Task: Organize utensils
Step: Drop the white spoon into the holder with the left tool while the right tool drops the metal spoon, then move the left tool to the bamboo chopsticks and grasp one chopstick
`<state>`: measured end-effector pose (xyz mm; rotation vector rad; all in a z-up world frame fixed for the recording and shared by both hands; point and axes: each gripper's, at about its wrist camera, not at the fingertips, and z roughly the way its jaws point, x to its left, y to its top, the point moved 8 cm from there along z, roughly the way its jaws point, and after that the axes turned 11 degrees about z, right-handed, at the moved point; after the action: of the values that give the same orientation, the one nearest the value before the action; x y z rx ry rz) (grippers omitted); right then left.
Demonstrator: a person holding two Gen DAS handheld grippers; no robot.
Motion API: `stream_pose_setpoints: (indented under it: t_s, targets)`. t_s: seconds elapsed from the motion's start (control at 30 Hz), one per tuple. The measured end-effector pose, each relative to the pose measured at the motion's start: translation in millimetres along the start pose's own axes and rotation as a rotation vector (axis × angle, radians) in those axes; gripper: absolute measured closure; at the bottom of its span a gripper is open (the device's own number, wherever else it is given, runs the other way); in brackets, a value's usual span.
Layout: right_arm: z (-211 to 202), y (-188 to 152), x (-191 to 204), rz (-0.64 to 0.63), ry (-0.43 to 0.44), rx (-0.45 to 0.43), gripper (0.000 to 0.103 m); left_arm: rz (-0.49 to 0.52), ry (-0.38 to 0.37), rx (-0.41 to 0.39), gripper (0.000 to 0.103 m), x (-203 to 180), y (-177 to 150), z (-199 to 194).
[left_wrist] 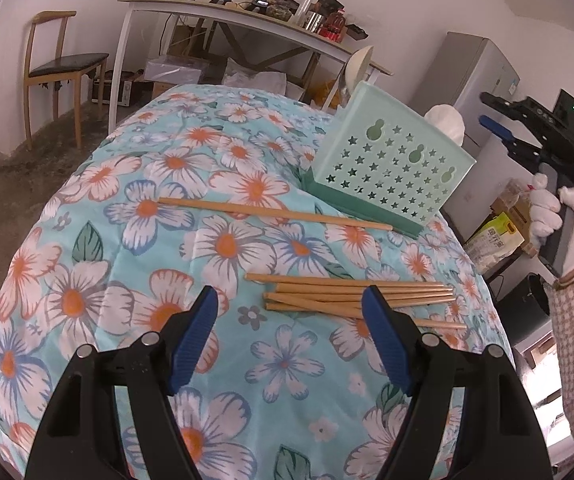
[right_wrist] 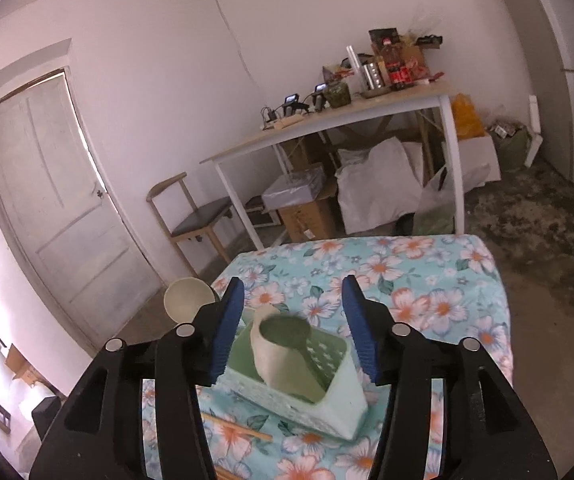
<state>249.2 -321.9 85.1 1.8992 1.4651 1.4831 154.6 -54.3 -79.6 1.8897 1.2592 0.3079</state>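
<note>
Two open grippers over a floral table, nothing held in either.

The table (left_wrist: 87, 240), under a blue flowered cloth, stands in a bare room with a desk (left_wrist: 223, 12) and chair (left_wrist: 59, 68) at the far wall. The green holder (left_wrist: 391, 160) sits far right, two pale spoons (right_wrist: 283, 344) already standing in it, likely just dropped off by the right gripper (right_wrist: 293, 300), jaws apart above them. The left gripper (left_wrist: 291, 304), wide, hovers at the near chopsticks (left_wrist: 351, 296), probably next; one lone chopstick (left_wrist: 275, 213) lies farther off.

On the table (left_wrist: 87, 240), a chopstick bundle (left_wrist: 351, 296) lies before a lone chopstick (left_wrist: 275, 213), the holder (left_wrist: 387, 164) behind.
</note>
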Motion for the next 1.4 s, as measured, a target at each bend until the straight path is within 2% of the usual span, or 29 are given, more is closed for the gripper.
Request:
stream_pose_setpoints:
  t_s: [0.03,0.13,0.2,0.3,0.37,0.6,0.7,0.77,0.93,1.17,1.3,1.4]
  targets:
    - [-8.0,-1.7,1.2,-0.004,-0.005,-0.004,0.05,0.001,-0.003,-0.002,0.031,-0.7,-0.1,-1.1]
    - [-31.7,-10.8,8.4,-0.033,-0.025,-0.02,0.034,0.006,-0.007,-0.009,0.031,-3.3,-1.2,-5.1]
    - [-44.9,-21.8,13.5,-0.051,-0.03,-0.017,0.021,0.007,-0.012,-0.013,0.031,-4.8,-3.0,-8.5]
    - [-60.9,-57.8,20.6,-0.077,-0.07,0.022,0.009,0.012,-0.019,-0.01,0.03,-7.4,-6.7,-11.2]
    - [-64.5,-85.0,19.5,-0.077,-0.114,0.059,0.008,0.016,-0.024,-0.001,0.029,-9.9,-10.7,-11.2]
    - [-54.7,-204.7,-11.6,0.03,-0.275,0.297,0.008,0.017,-0.037,0.035,0.029,-18.3,-21.0,-5.8]
    - [-51.0,-244.6,-25.7,0.06,-0.352,0.357,0.008,-0.007,-0.047,0.052,0.029,-19.8,-23.5,-1.4]
    - [-47.1,-264.0,-33.0,0.084,-0.365,0.39,0.008,-0.033,-0.065,0.059,0.029,-21.2,-24.1,1.8]
    - [-51.2,-269.2,-34.5,0.071,-0.366,0.319,0.008,-0.085,-0.124,0.068,0.032,-28.0,-24.4,10.1]
    - [-55.6,-266.2,-36.1,0.07,-0.315,0.243,0.008,-0.229,-0.227,0.088,0.048,-32.1,-26.1,28.2]
    - [-55.7,-265.9,-35.0,0.06,-0.304,0.232,0.008,-0.347,-0.297,0.097,0.057,-29.3,-23.0,40.7]
    - [-54.9,-266.1,-34.4,0.046,-0.304,0.23,0.008,-0.424,-0.322,0.106,0.065,-25.8,-20.2,49.0]
